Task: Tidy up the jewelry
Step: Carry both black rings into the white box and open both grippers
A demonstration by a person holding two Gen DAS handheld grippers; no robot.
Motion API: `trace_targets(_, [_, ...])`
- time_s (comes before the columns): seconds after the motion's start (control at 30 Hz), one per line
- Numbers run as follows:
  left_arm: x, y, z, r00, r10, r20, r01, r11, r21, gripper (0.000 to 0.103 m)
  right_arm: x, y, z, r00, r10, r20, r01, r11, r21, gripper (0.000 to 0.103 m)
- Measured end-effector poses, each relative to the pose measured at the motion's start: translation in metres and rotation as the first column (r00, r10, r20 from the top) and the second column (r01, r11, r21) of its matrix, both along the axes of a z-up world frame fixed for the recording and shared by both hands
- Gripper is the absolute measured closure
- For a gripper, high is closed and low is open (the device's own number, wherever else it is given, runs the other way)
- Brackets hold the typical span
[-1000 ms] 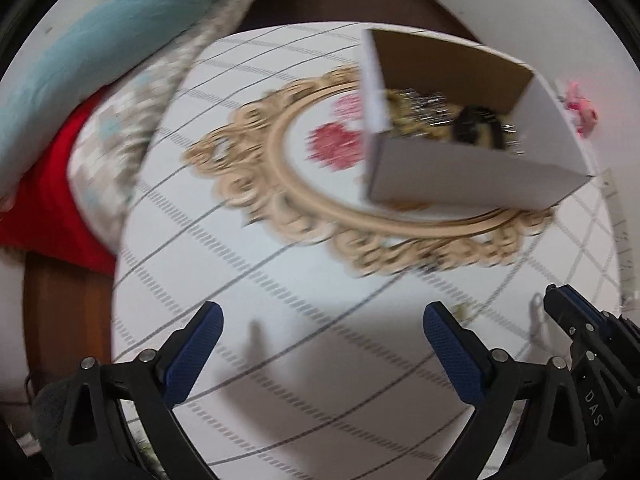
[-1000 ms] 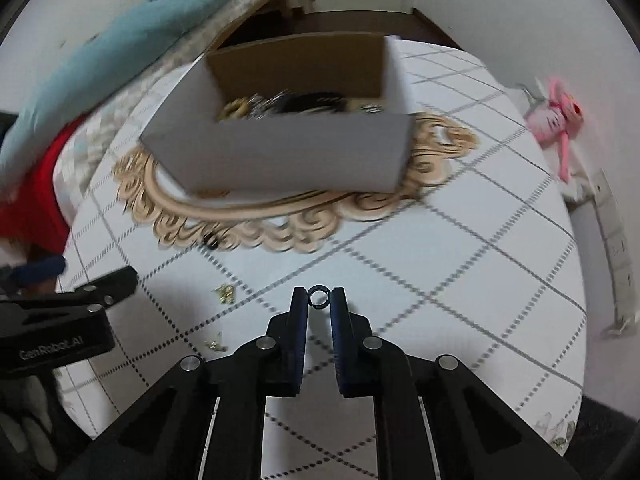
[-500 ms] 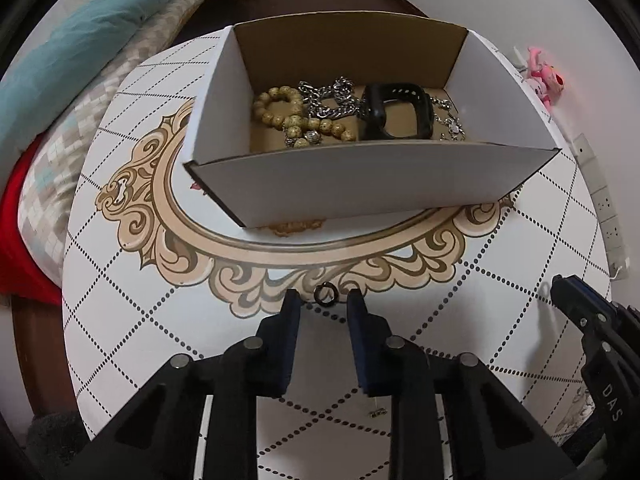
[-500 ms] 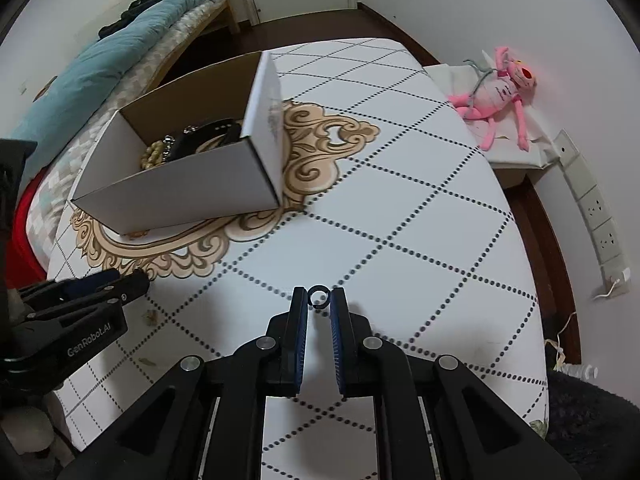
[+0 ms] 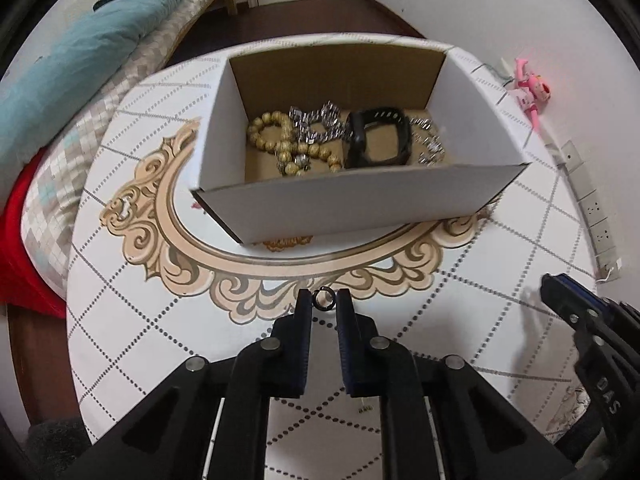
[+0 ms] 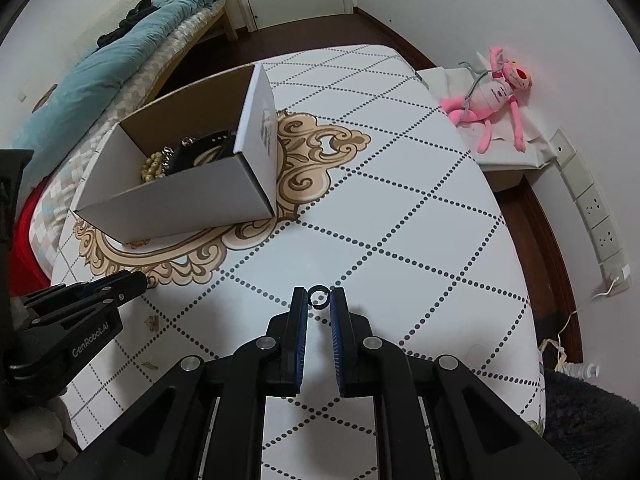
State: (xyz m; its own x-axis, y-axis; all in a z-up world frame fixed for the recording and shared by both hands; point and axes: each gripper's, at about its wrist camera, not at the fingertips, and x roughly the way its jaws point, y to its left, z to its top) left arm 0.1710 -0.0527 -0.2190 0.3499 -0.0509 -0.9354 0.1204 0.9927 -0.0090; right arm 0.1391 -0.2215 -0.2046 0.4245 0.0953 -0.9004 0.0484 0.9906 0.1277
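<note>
A white cardboard box [image 5: 360, 196] stands on the round patterned table [image 5: 132, 320]. It holds a wooden bead bracelet [image 5: 276, 140], silver chains [image 5: 316, 128] and a black watch band [image 5: 380, 136]. My left gripper [image 5: 323, 300] is shut on a small dark ring [image 5: 323, 299], in front of the box's near wall. My right gripper [image 6: 319, 296] is shut on another small dark ring [image 6: 319, 295] above the table, right of the box [image 6: 180, 196]. Each gripper shows at the other view's edge.
Small gold pieces lie on the table near the left gripper's body [image 6: 152, 322]. A bed with a teal blanket [image 5: 80, 52] lies to the left. A pink plush toy [image 6: 492, 96] lies on a side stand at the right. Wall sockets [image 6: 592, 216] are beyond the table's right edge.
My left gripper closed from wide open onto a ring and now faces the box squarely. My right gripper swung right, away from the box, still holding its ring.
</note>
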Motion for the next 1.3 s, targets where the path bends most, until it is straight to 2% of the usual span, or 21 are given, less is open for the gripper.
trace_targets(0.17, [-0.011,0.003,0.043,0.995,-0.021,0.093,0.024,0.999,-0.028,0.093,-0.001,0.005,0.019,0.999,0.014,0.035,-0.016,0.999,0.036,0.091])
trace_targets(0.27, [-0.004,0.007,0.069,0.991,-0.014,0.131,0.023,0.997,-0.069,0.094,0.007,0.011,0.042,0.997,0.038,0.074,-0.043,0.996,0.073,0.091])
trace_targets(0.37, [0.017,0.014,0.082,0.995,0.0,0.102,0.015,0.99,-0.14,0.093,0.025,0.017,0.057,0.995,0.056,0.088,-0.066,0.992,0.112,0.091])
trace_targets(0.47, [0.038,0.015,0.084,0.998,0.003,0.068,0.008,0.985,-0.17,0.093,0.057,0.021,0.068,0.994,0.071,0.085,-0.083,0.985,0.153,0.091])
trace_targets(0.6, [0.074,0.025,0.075,1.0,0.014,0.022,-0.01,0.989,-0.148,0.093,0.107,0.03,0.068,0.994,0.098,0.051,-0.105,0.983,0.152,0.091])
trace_targets(0.77, [0.106,0.038,0.064,0.998,0.041,-0.039,-0.046,0.989,-0.139,0.093,0.158,0.039,0.055,0.988,0.15,-0.039,-0.145,0.983,0.109,0.091])
trace_targets(0.93, [0.126,0.044,0.063,0.994,0.072,-0.08,-0.082,0.987,-0.138,0.091,0.184,0.048,0.044,0.971,0.196,-0.135,-0.188,0.98,0.07,0.09])
trace_targets(1.0, [0.131,0.046,0.064,0.992,0.077,-0.097,-0.091,0.986,-0.141,0.08,0.187,0.048,0.045,0.969,0.199,-0.144,-0.192,0.98,0.059,0.085])
trace_targets(1.07, [0.133,0.048,0.069,0.992,0.092,-0.085,-0.102,0.988,-0.117,0.04,0.188,0.047,0.049,0.971,0.196,-0.136,-0.19,0.98,0.051,0.075])
trace_targets(1.1, [0.133,0.05,0.072,0.993,0.1,-0.068,-0.107,0.988,-0.113,0.035,0.188,0.046,0.051,0.972,0.192,-0.133,-0.187,0.981,0.05,0.074])
trace_targets(1.2, [0.132,0.055,0.076,0.992,0.118,-0.05,-0.122,0.988,-0.09,0.032,0.184,0.042,0.055,0.976,0.179,-0.126,-0.178,0.984,0.026,0.073])
trace_targets(1.27, [0.128,0.059,0.076,0.991,0.13,-0.038,-0.132,0.99,-0.055,0.017,0.178,0.039,0.057,0.977,0.171,-0.125,-0.174,0.985,-0.007,0.062])
trace_targets(1.3, [0.125,0.06,0.077,0.991,0.131,-0.026,-0.132,0.99,-0.046,0.014,0.176,0.04,0.058,0.978,0.168,-0.126,-0.172,0.985,-0.021,0.057])
